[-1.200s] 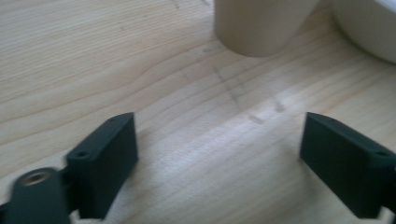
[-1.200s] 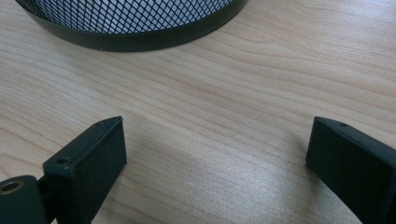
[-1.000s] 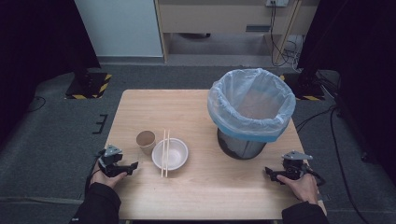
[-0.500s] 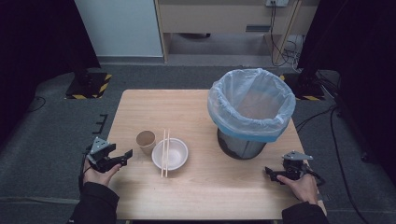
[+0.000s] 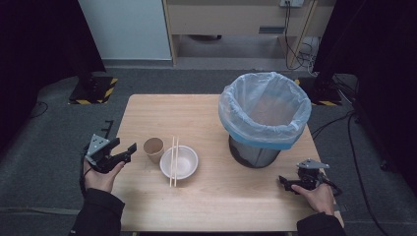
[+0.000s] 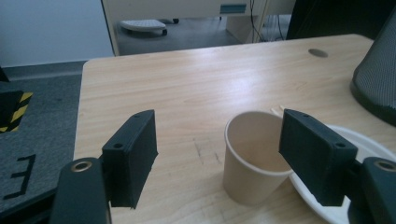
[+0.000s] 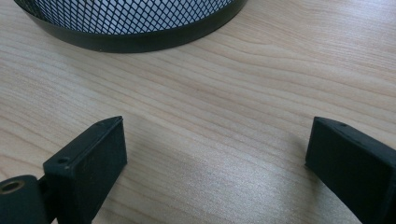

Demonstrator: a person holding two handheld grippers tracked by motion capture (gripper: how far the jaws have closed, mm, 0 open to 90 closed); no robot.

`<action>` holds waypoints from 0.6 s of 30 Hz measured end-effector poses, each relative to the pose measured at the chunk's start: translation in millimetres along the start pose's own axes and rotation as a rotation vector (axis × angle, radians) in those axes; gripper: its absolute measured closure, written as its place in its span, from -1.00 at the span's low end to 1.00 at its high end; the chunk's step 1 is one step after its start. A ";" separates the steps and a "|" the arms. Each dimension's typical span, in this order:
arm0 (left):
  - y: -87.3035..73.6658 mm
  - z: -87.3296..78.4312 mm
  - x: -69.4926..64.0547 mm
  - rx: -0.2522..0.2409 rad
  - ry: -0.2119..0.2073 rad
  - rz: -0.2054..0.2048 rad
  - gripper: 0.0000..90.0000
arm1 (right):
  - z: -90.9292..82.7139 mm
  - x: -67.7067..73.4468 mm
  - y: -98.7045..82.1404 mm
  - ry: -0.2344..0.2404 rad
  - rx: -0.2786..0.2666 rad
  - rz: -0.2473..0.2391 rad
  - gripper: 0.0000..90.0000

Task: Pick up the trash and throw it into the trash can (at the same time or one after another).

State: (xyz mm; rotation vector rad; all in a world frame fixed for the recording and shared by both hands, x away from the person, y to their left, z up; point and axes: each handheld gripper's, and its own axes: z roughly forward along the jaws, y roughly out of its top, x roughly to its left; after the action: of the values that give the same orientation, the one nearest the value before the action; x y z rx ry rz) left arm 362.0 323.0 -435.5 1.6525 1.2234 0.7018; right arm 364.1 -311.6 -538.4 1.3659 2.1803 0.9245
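Note:
A brown paper cup (image 5: 154, 148) stands upright on the wooden table (image 5: 196, 115), left of a white bowl (image 5: 183, 163) that has a pair of chopsticks (image 5: 173, 162) laid across it. My left gripper (image 5: 127, 150) hovers at the table's left edge and points at the cup. Its jaws are open and have just been closing a little, with nothing pressed between them. In the left gripper view the cup (image 6: 252, 161) stands just beyond the left gripper (image 6: 217, 135), with the bowl (image 6: 373, 147) to its right. My right gripper (image 5: 286, 183) rests open near the front right, beside the bin (image 5: 264, 115).
The black mesh bin, lined with a pale blue bag, takes up the table's right half; its base (image 7: 130, 23) lies just ahead of my right gripper (image 7: 215, 140). Dark floor surrounds the table, with cabinets and cables at the back.
My left hand has lifted the gripper off the table's front left and drawn it slightly left, still aimed at the cup. The right hand has not moved.

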 end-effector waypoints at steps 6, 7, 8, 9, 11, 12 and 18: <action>11.4 9.0 0.5 -0.001 -0.005 -0.005 -0.32 | 0.1 0.2 0.0 -0.001 -0.001 0.002 -0.88; 11.4 9.0 0.5 -0.001 -0.005 -0.005 -0.31 | 0.1 0.2 0.0 -0.001 -0.001 0.002 -0.88; 14.1 12.7 1.4 -0.005 -0.003 -0.011 -0.29 | 0.1 0.2 0.0 -0.001 -0.001 0.002 -0.88; 15.2 14.7 1.8 -0.007 -0.003 -0.016 -0.28 | 0.1 0.2 0.0 -0.001 -0.001 0.002 -0.88; 16.4 17.3 2.3 -0.007 -0.001 -0.019 -0.26 | 0.1 0.2 0.0 -0.001 -0.001 0.002 -0.88; 17.5 21.2 2.5 -0.005 -0.001 -0.020 -0.24 | 0.1 0.2 0.0 -0.001 -0.001 0.002 -0.88; 15.8 38.1 2.1 0.029 -0.004 -0.033 -0.17 | 0.2 0.4 0.1 -0.003 0.000 0.003 -0.88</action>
State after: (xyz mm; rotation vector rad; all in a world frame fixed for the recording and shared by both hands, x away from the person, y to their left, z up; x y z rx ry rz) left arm 401.5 310.8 -436.7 1.6529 1.2606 0.6623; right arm 364.2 -311.1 -538.4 1.3699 2.1762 0.9233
